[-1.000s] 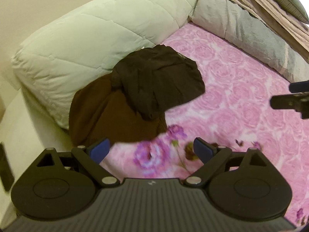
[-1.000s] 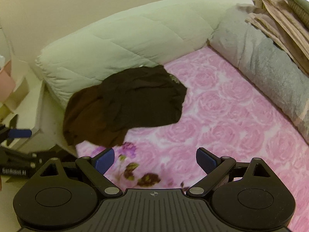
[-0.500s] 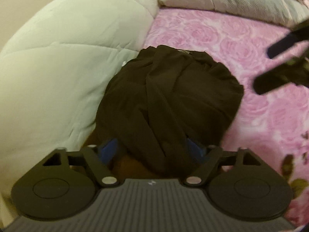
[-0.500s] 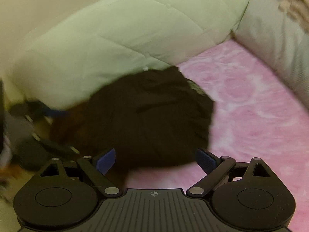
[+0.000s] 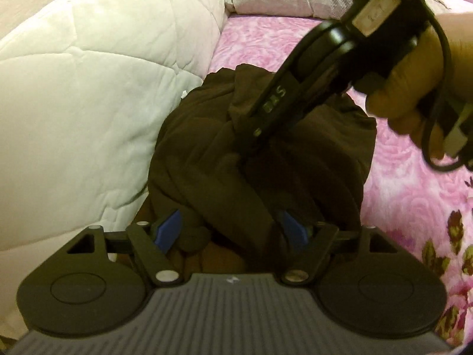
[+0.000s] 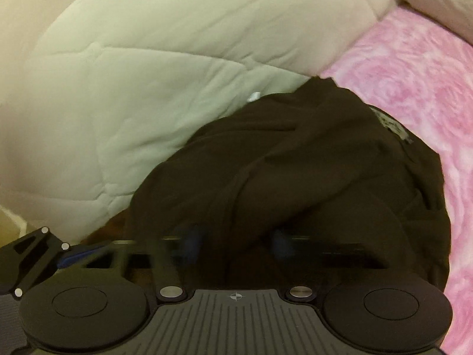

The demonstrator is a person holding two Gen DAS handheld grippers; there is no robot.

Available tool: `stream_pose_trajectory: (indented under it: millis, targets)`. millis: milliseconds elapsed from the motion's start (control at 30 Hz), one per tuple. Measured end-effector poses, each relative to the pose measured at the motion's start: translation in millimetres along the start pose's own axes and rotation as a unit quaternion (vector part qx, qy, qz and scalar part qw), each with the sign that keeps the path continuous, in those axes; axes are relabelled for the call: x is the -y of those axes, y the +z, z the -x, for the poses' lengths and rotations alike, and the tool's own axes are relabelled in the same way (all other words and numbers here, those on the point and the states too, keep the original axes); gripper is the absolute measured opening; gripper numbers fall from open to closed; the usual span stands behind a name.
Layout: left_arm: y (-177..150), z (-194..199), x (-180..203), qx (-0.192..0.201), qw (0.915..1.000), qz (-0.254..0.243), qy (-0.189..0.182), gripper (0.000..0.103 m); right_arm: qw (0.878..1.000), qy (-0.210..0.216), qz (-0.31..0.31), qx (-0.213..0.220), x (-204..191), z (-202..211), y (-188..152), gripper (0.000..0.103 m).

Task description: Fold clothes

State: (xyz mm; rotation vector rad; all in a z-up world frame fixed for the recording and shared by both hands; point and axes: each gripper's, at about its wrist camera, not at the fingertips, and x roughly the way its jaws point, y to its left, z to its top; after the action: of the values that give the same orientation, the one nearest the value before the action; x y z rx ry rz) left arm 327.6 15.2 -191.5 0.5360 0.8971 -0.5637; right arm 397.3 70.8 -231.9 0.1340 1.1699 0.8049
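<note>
Where it meets the dark garment (image 5: 207, 153), the right gripper (image 5: 251, 145) reads "SVO".

Both views are dimly, warmly lit and bent at the edges; the right gripper's fingers (image 6: 192, 244) are smeared by motion blur.

— What is being seen of the left gripper (image 5: 233, 230)?
— Black linkages, blue pads, silver screws, ribbed grey housing.
— And the right gripper (image 5: 251, 148)?
— White lettering, a black cable being trailed.
</note>
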Motion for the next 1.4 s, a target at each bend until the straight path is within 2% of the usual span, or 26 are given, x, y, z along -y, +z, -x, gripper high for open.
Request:
stream_pose_trajectory:
  millis: [33,67,133,267,400,467,600,833,1000,1133,1233,1300,1333,1367,1400]
  targets:
    - [-0.4,2.3,0.0,0.0,1.0,0.001,-0.001,0.074,1.0,0.001,0.0,0.001,-0.5,4.6,-0.5,0.014]
    - [0.6,5.5,1.2,0.003,1.0,0.0,-0.002,0.075,1.0,0.003,0.003,0.002,-1.1,11.3,-1.4,0.013]
    - [3.7,13.1,5.0,0.01,0.9999,-0.007,-0.003,0.076,1.0,0.005,0.002,0.014,0.0,33.4,-3.7,0.012]
    - [16.4,32.9,21.4,0.029,0.9992,-0.026,-0.009,0.076,0.997,0.024,-0.052,0.049,18.4,93.3,-13.4,0.011]
    - [34.1,64.2,59.9,0.058,0.9965,-0.049,-0.036,0.077,0.991,0.038,-0.09,0.09,37.1,170.9,-40.7,0.011]
    - [42.9,80.2,91.0,0.072,0.9934,-0.067,-0.058,0.077,0.988,0.039,-0.103,0.107,44.7,209.8,-57.9,0.011]
    - [61.1,111.1,172.4,0.097,0.9838,-0.099,-0.113,0.077,0.98,0.013,-0.138,0.143,68.5,292.5,-101.5,0.011]
    - [67.2,161.1,350.0,0.11,0.958,-0.166,-0.207,0.077,0.959,-0.059,-0.189,0.204,116.9,435.8,-213.6,0.011]
    - [62.6,186.4,452.0,0.102,0.9431,-0.182,-0.259,0.077,0.934,-0.135,-0.219,0.248,142.0,531.7,-296.7,0.01]
    - [58.9,201.6,503.7,0.101,0.9332,-0.205,-0.278,0.078,0.908,-0.212,-0.229,0.28,146.1,595.4,-359.7,0.01]
    - [58.5,206.5,532.1,0.1,0.9261,-0.229,-0.282,0.078,0.872,-0.296,-0.289,0.261,154.2,608.2,-408.7,0.011]
    - [56.6,208.5,544.4,0.095,0.9218,-0.244,-0.286,0.079,0.841,-0.345,-0.352,0.222,161.7,598.7,-437.4,0.012]
    - [55.5,206.9,549.2,0.092,0.9199,-0.253,-0.286,0.079,0.831,-0.352,-0.38,0.203,164.6,589.8,-450.6,0.017]
    - [53.2,204.0,550.9,0.088,0.9185,-0.26,-0.285,0.08,0.824,-0.354,-0.4,0.186,165.1,579.7,-460.7,0.03]
    - [50.2,201.3,551.4,0.083,0.9172,-0.266,-0.284,0.081,0.821,-0.357,-0.41,0.173,164.7,572.1,-468.6,0.033]
